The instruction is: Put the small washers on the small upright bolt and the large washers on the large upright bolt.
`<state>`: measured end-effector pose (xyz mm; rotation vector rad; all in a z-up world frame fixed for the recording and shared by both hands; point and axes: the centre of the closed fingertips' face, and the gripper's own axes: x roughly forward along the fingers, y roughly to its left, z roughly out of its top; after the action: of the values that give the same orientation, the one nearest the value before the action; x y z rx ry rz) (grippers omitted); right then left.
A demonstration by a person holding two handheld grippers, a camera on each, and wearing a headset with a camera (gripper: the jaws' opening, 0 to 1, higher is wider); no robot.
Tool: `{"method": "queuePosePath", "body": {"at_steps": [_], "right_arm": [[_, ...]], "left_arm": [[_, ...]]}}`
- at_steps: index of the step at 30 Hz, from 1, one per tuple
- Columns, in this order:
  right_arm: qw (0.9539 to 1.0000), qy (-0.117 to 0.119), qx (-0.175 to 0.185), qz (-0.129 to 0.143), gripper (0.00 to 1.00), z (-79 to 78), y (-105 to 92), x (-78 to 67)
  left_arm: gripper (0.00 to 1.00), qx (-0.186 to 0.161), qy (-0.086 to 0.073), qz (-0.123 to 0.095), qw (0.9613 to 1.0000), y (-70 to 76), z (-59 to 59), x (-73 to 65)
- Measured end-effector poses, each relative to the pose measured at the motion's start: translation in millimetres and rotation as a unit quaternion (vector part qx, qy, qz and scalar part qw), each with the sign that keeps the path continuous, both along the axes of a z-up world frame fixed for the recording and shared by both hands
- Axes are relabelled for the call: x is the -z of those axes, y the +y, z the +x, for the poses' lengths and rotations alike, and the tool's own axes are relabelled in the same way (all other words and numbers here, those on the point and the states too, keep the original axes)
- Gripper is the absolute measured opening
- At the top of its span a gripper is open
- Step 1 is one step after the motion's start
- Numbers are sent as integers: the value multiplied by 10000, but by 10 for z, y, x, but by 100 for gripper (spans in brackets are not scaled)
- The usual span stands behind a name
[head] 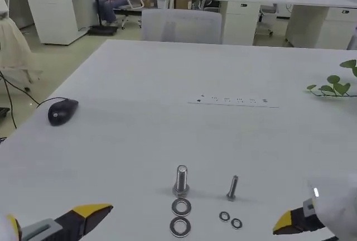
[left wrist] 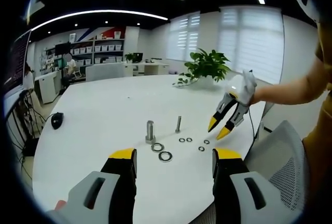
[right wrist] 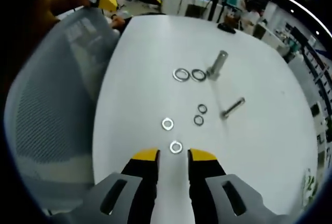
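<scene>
Just beyond right gripper (right wrist: 174, 155) jaws, seemingly untouched: small washer (right wrist: 176, 147)

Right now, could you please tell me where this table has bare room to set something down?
The widest bare stretch lies beyond the large bolt and small bolt, between the computer mouse and the plant leaves. The table left of the large bolt is free too. Crowded: the near edge, around both bolts and the washers.
</scene>
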<state>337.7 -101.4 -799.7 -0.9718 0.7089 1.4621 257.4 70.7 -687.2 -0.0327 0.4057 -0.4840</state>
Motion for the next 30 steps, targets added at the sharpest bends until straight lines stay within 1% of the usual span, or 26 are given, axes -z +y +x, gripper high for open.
{"method": "queuePosePath", "body": {"at_steps": [1,3,6,11,14,16,25,27,30], "right_arm": [[10000,-2,-46,-22,22,4,10,17],[9997,35,-166,-147,21,-2,18,61],[9991,-2,-309,-301,21,25,35,102],[9978,57,-456,-481,21,57,55,150],[9969,145,-510,-573,21,53,44,181],[9961,160,-576,-651,21,47,29,204],[9946,248,-689,-735,20,45,43,227],[9937,312,-724,-799,19,30,37,234],[9927,303,-809,-841,19,32,37,235]], "left_arm": [[58,0,9,7,10000,7,1,8],[58,0,-4,5,10000,11,4,5],[58,13,-26,-8,10000,5,3,-6],[58,-22,-7,-3,10000,20,-10,8],[58,-37,-19,-11,10000,22,-16,0],[58,-45,-14,-13,10000,24,-19,2],[58,-64,8,8,10000,18,-12,9],[58,-55,-8,-19,10000,6,-6,2],[58,-44,-13,-1,10000,-8,6,0]]}}
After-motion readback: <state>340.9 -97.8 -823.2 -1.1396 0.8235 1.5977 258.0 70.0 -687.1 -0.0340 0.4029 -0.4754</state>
